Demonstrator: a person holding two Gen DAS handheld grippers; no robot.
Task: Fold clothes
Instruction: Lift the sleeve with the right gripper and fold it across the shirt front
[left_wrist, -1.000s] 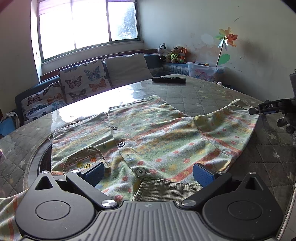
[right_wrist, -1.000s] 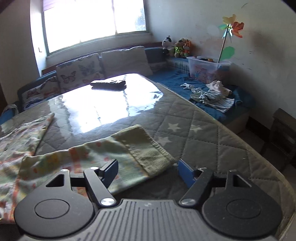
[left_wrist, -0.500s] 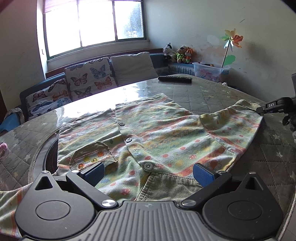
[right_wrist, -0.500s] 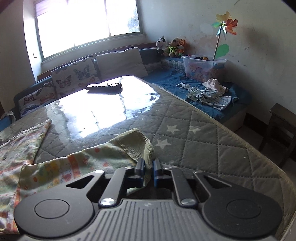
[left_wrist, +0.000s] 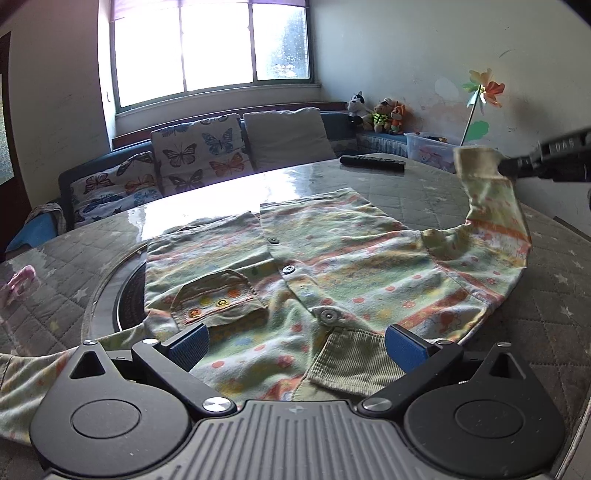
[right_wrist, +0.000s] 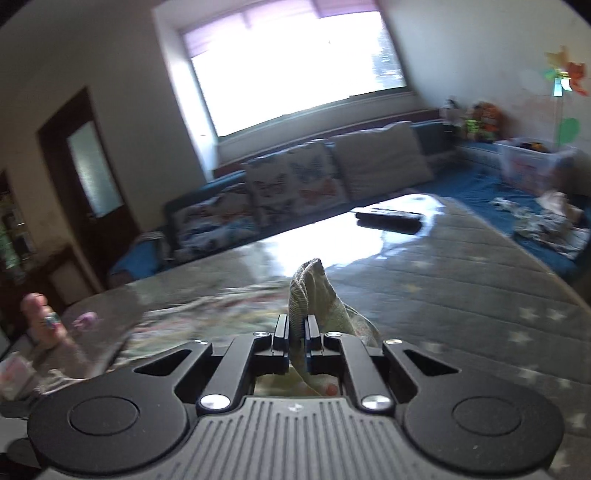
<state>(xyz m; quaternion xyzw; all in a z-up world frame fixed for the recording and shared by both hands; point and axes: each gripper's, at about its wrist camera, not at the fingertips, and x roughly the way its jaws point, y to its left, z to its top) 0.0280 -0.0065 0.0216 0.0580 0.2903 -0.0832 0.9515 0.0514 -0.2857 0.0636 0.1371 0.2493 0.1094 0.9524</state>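
Note:
A small green patterned button-up shirt (left_wrist: 332, 266) lies spread on the quilted round table (left_wrist: 424, 199). My left gripper (left_wrist: 295, 343) is open and empty, hovering over the shirt's collar end. My right gripper (right_wrist: 296, 332) is shut on the ribbed cuff (right_wrist: 306, 288) of the shirt's right sleeve. In the left wrist view the right gripper (left_wrist: 509, 166) holds that sleeve (left_wrist: 491, 206) raised above the table at the right. The right wrist view is blurred by motion.
A black remote (left_wrist: 371, 162) lies at the table's far side. A sofa with butterfly cushions (left_wrist: 192, 158) stands behind the table under the window. A plastic bin (left_wrist: 430, 147) and soft toys (left_wrist: 376, 114) sit at the back right. A hand (right_wrist: 44, 321) shows at left.
My right gripper, shut on the sleeve cuff since half a second ago, has lifted the sleeve off the table and swung left. My left gripper stays open over the collar.

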